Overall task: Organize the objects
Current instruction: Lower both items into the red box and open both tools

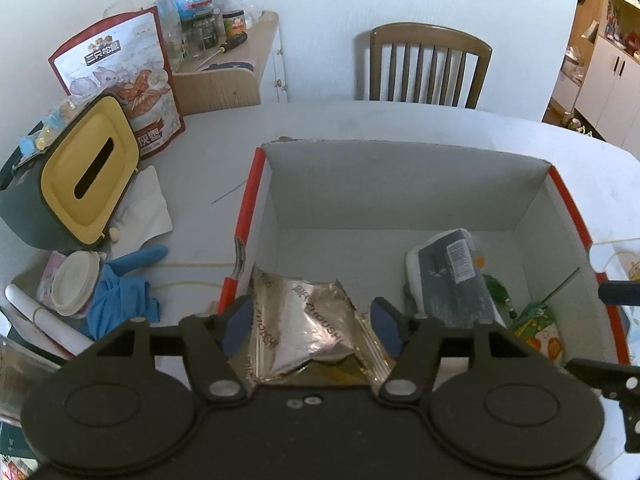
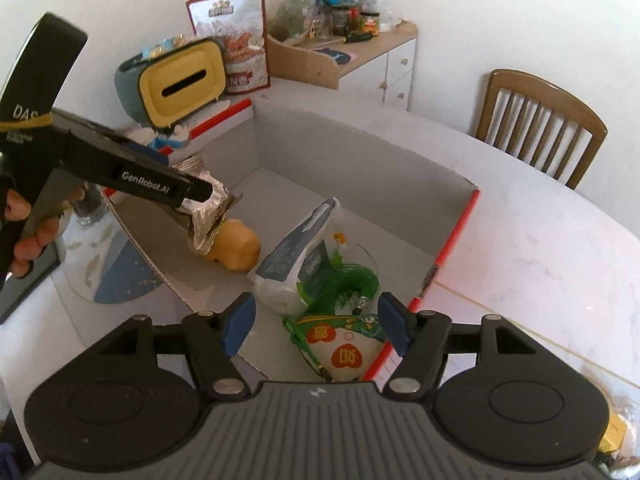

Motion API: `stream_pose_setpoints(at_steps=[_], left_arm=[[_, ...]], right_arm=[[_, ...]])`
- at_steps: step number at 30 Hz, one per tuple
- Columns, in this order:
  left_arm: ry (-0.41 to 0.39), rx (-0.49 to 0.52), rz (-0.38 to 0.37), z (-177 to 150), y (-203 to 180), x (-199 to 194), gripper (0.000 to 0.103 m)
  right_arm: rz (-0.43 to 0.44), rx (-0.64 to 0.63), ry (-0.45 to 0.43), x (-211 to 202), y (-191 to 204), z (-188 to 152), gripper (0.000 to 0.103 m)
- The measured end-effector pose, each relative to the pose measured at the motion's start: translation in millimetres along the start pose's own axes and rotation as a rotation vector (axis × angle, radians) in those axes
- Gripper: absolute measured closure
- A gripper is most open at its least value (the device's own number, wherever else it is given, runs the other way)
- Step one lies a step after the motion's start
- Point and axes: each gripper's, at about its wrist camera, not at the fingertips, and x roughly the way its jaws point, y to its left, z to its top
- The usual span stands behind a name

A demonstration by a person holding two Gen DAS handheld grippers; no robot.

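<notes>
Left claw (image 1: 308, 326) spread wide around silver foil packet (image 1: 308, 320) over red-edged box (image 1: 400, 184); right claw (image 2: 316, 326) wide, empty, above green pouch (image 2: 344, 340) on tabletop (image 2: 540, 216).

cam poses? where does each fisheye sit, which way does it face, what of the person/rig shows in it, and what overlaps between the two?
Left wrist: on the left hand-held gripper, looking down into the box; its open fingers flank a silver packet.
Right wrist: on the right hand-held gripper, open over the box's other end above a green pouch; shows the left gripper and the person's fingers.
Shared: box, packet, yellow tissue box, chair.
</notes>
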Motion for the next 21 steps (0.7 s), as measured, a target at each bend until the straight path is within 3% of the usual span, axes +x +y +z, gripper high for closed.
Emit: stream_pose_setpoints(at_steps=[21], left_arm=[[-0.069, 0.085, -0.146, -8, -64, -65, 0.026]], right_arm=[[0.01, 0.132, -0.115, -82, -21, -22, 0.032]])
